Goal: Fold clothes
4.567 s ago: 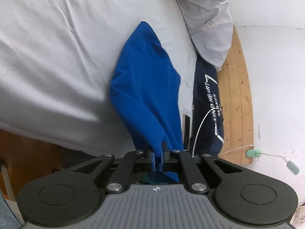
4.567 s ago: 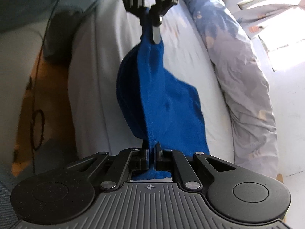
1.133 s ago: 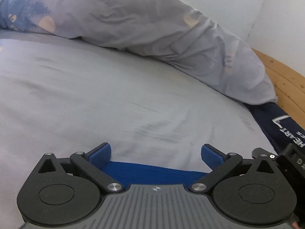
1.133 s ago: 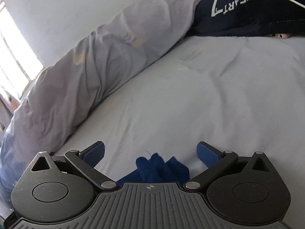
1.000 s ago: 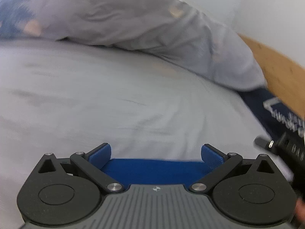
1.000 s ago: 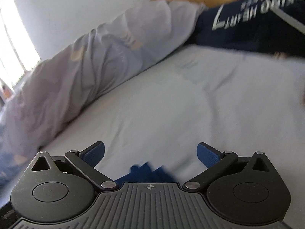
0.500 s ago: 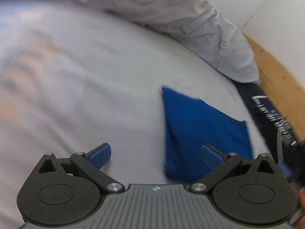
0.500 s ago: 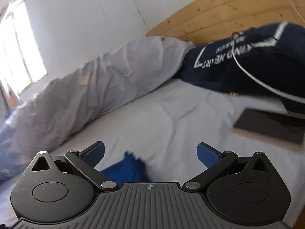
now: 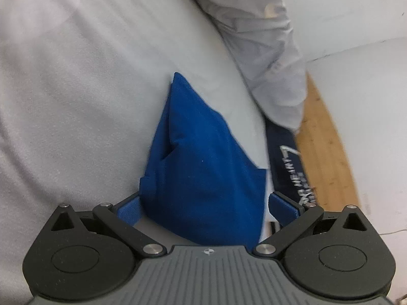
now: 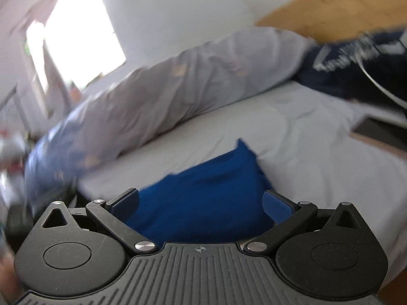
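The left gripper [image 9: 204,207] is spread wide, its blue-padded fingers [image 9: 128,209] standing apart on either side of the blue garment [image 9: 203,178] and gripping nothing. The right gripper [image 10: 201,207] is likewise spread, its pads [image 10: 276,207] well clear of the cloth, which shows between them (this view is smeared by motion blur, so fine detail is lost). The blue garment lies on the pale bed sheet [image 9: 76,89] as a compact folded bundle, tapering to a point at its far end in the left wrist view, with a small flap or hem sticking out along its left edge. Beyond it, a rumpled grey duvet [image 9: 267,63] runs along the far side of the mattress. Just past the duvet's end sits a dark navy cloth with white lettering [image 9: 292,167], resting against the wooden headboard [image 9: 328,152]. In the right wrist view a white cable [image 10: 381,89] crosses that navy cloth, a flat dark object [image 10: 379,131] lies on the sheet near it, and a bright window [image 10: 81,38] glows in the white wall behind the duvet.
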`<state>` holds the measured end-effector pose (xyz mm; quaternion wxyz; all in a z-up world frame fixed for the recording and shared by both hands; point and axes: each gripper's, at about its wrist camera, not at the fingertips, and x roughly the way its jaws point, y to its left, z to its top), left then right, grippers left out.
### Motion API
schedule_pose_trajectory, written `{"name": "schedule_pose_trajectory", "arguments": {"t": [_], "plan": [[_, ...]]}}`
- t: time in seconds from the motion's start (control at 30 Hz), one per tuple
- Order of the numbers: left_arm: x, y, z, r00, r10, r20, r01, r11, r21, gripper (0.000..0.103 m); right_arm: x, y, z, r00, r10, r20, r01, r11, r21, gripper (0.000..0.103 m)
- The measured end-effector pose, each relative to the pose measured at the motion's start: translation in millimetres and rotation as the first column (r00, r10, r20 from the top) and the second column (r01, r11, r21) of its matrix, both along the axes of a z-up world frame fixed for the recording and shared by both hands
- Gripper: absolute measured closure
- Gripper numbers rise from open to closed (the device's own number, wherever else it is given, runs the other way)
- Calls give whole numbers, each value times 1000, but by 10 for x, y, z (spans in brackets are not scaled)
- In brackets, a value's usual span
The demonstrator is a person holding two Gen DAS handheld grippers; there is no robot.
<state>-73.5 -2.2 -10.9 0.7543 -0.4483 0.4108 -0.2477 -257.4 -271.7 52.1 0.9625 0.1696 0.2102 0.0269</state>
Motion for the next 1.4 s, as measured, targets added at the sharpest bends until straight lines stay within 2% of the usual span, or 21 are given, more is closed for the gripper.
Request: {"name": "schedule_pose_trajectory", "arguments": {"t": [0.07,0.13,0.2,0.3,0.37,0.5,0.67,0.73,0.8,0.83,0.87,0.93,0.97,1.07,1.17,1.3,1.4], "plan": [[7,44,-30,1000,3,3,-3,999,-43,0,28,271,-15,997,72,-5,-72,984,-163,0],[13,60,-36,1000,9,-10,-10,998,-69,0,63,547,-61,991,134,-18,-133,938,-320,0],[78,40,-21,1000,-7,-20,5,997,-80,0,109,816,-135,981,192,-34,-186,868,-461,0],[125,26,5,1000,-16,-9,14,993,-114,0,198,1125,-252,966,251,-58,-232,752,-616,0],[150,3,38,1000,-26,3,26,991,-132,0,250,1280,-320,960,271,-70,-243,681,-691,0],[144,-24,45,999,-40,-1,40,986,-161,0,379,1492,-444,954,288,-87,-245,577,-779,0],[133,42,-21,998,-40,-52,28,978,-206,0,390,1739,-514,928,364,-81,-259,472,-843,1],[61,99,-63,997,-45,-67,29,973,-228,0,409,1797,-505,927,365,-85,-259,462,-848,2],[52,122,-64,997,-50,-65,34,972,-233,0,426,1851,-498,920,380,-99,-273,439,-856,9],[48,134,-65,997,-51,-62,35,971,-236,0,436,1874,-498,916,386,-111,-285,428,-858,34],[43,147,-67,997,-50,-60,34,971,-238,0,448,1896,-499,911,392,-131,-303,417,-857,70],[41,195,-84,997,-27,-68,11,973,-232,0,462,1937,-491,903,399,-163,-332,402,-854,71],[42,221,-95,997,-15,-75,-2,974,-226,0,447,1946,-467,904,397,-161,-331,410,-850,72],[75,259,-143,993,17,-116,-39,980,-194,0,385,1933,-384,907,395,-144,-328,449,-831,77],[136,182,-151,991,12,-134,-33,987,-154,0,347,1838,-263,915,386,-113,-319,526,-788,78],[309,-9,-149,990,-28,-139,8,990,-144,0,259,1747,-110,918,386,-85,-312,575,-756,78],[437,-96,-165,988,-46,-147,23,987,-160,0,165,1669,-56,916,394,-81,-317,584,-747,78]]}}
